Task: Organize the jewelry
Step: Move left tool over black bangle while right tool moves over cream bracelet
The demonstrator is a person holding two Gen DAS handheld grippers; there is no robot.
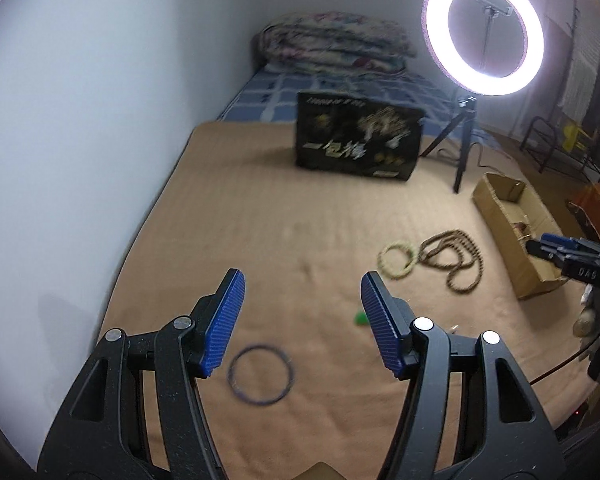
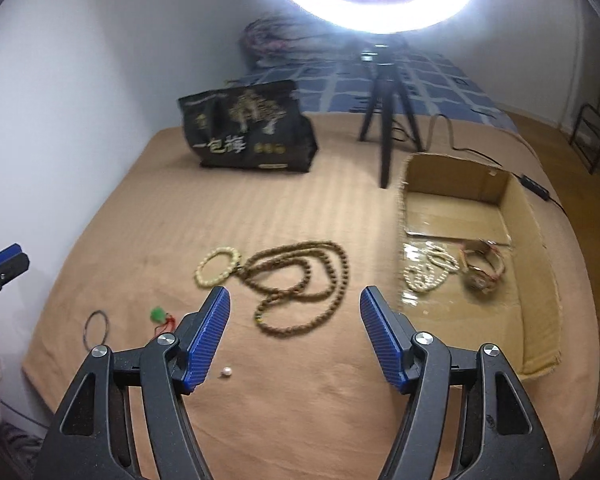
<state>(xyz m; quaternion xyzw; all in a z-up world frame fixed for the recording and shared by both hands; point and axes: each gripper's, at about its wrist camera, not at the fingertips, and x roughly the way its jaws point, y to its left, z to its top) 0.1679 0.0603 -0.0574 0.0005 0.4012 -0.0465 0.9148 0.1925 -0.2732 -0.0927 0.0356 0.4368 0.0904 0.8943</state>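
Right now both grippers hang over the tan blanket [image 2: 300, 420] with jaws spread and nothing between them: the left gripper [image 1: 302, 304] above a thin dark ring [image 1: 260, 375], the right gripper [image 2: 295, 322] near the brown bead necklace [image 2: 300, 280] and pale bracelet [image 2: 218, 266], while more beads [image 2: 430, 270] lie inside the cardboard box [image 2: 540, 280]

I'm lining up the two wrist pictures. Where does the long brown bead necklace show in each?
Left wrist view: brown bead necklace lies right of centre, between the pale bead bracelet and the cardboard box.
Right wrist view: necklace sits centre, just beyond the right gripper.
Shared landmark: the black printed bag.
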